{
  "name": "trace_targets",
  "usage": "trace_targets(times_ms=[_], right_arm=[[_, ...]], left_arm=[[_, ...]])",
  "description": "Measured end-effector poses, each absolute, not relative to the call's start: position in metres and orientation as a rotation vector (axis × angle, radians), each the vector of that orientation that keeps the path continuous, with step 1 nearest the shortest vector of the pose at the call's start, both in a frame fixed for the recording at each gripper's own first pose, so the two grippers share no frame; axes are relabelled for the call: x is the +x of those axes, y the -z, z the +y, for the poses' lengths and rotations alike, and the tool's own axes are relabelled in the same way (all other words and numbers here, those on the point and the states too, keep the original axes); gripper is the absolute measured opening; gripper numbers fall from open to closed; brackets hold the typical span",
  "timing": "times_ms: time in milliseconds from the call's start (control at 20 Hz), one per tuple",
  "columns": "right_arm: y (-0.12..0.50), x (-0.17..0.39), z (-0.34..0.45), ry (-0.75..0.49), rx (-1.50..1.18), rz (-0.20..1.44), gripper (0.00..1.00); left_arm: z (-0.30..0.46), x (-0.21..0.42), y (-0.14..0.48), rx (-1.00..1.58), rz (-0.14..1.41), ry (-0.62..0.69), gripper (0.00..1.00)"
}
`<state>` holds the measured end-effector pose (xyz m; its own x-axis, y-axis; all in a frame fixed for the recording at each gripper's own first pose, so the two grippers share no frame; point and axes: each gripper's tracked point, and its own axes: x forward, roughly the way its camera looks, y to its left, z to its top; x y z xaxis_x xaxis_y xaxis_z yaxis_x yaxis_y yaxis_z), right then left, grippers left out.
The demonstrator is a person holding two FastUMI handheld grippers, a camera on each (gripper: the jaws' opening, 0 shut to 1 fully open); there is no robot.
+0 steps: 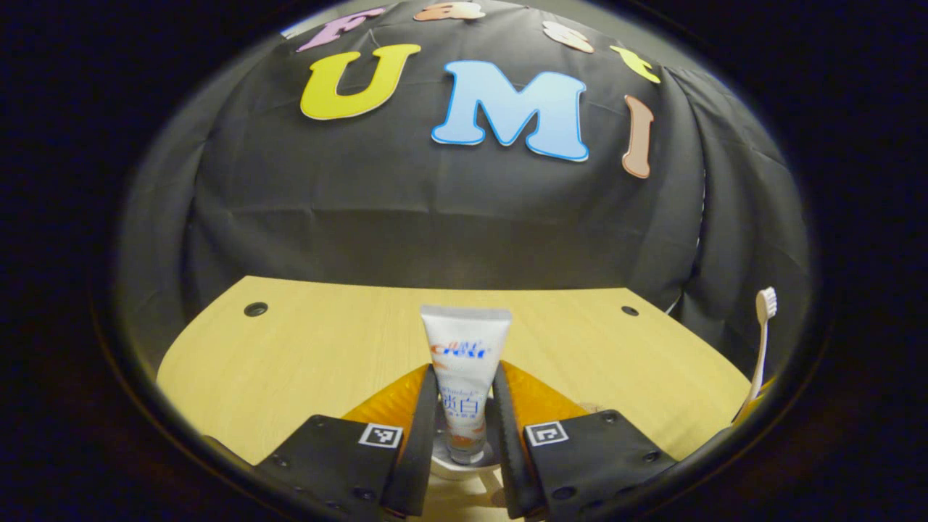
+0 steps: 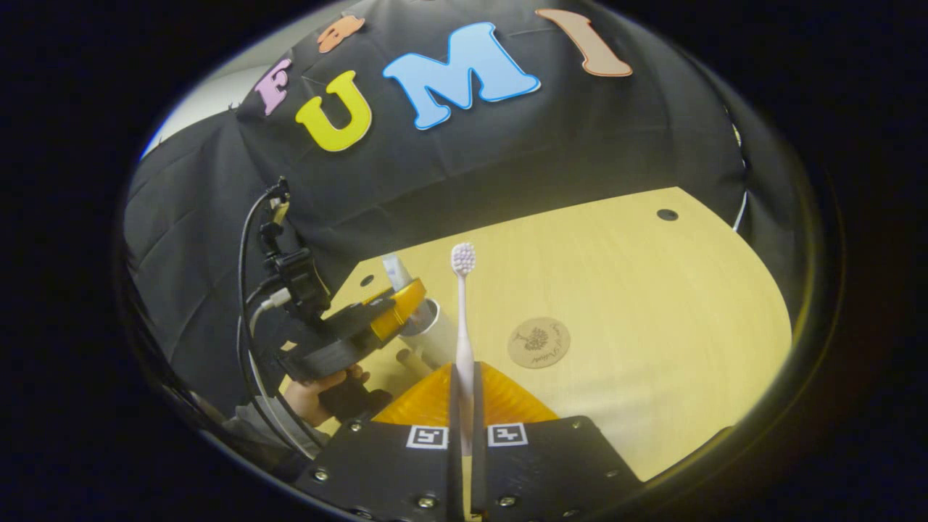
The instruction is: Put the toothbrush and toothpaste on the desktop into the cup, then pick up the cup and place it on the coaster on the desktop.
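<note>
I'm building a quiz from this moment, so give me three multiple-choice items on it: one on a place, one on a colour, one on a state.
1. Where does the coaster lie?
A. bare on the desktop
B. under the cup
C. between gripper fingers

2. What colour is the toothbrush handle?
A. green
B. white
C. black

3. What is the left gripper doing?
A. standing open
B. shut on nothing
C. shut on the toothpaste

Answers: 1 A, nothing stands on it in the right gripper view. 2 B, it rises white from the right gripper. 3 C, both fingers press the tube's sides in the left gripper view.
</note>
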<state>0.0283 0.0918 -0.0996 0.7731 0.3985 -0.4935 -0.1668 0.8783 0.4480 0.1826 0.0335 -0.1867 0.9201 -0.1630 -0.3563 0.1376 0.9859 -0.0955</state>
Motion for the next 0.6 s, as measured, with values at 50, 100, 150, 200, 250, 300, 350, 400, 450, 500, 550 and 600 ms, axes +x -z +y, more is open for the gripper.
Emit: trace_targets(times_ms=[50, 100, 150, 200, 250, 300, 350, 400, 450, 500, 550, 600], right_arm=[[0.097, 0.03, 0.093, -0.32, 0.392, 0.61, 0.06], [0.094, 0.031, 0.093, -0.325, 0.386, 0.603, 0.06], [0.091, 0.035, 0.093, -0.328, 0.381, 0.592, 0.06], [0.087, 0.038, 0.094, -0.333, 0.378, 0.581, 0.06], [0.085, 0.042, 0.094, -0.336, 0.376, 0.57, 0.06], [0.08, 0.047, 0.096, -0.342, 0.374, 0.556, 0.05], [0.073, 0.058, 0.098, -0.351, 0.37, 0.533, 0.05], [0.068, 0.066, 0.101, -0.357, 0.367, 0.516, 0.05], [0.061, 0.078, 0.106, -0.369, 0.366, 0.489, 0.05], [0.059, 0.085, 0.109, -0.374, 0.367, 0.476, 0.05], [0.054, 0.102, 0.117, -0.384, 0.373, 0.449, 0.05], [0.052, 0.114, 0.122, -0.39, 0.377, 0.432, 0.05]], left_arm=[[0.035, 0.182, 0.186, -0.054, 0.369, 0.154, 0.52], [0.034, 0.182, 0.186, -0.047, 0.369, 0.152, 0.52], [0.034, 0.18, 0.185, -0.041, 0.374, 0.15, 0.51], [0.036, 0.176, 0.184, -0.05, 0.377, 0.151, 0.59], [0.038, 0.171, 0.185, -0.062, 0.385, 0.153, 0.69], [0.038, 0.166, 0.185, -0.073, 0.39, 0.153, 0.75], [0.042, 0.156, 0.18, -0.094, 0.393, 0.144, 0.83], [0.044, 0.15, 0.177, -0.1, 0.393, 0.137, 0.83], [0.047, 0.141, 0.172, -0.102, 0.392, 0.136, 0.88], [0.049, 0.134, 0.168, -0.099, 0.39, 0.137, 0.83], [0.051, 0.123, 0.163, -0.089, 0.394, 0.136, 0.83], [0.053, 0.117, 0.161, -0.084, 0.401, 0.135, 0.88]])
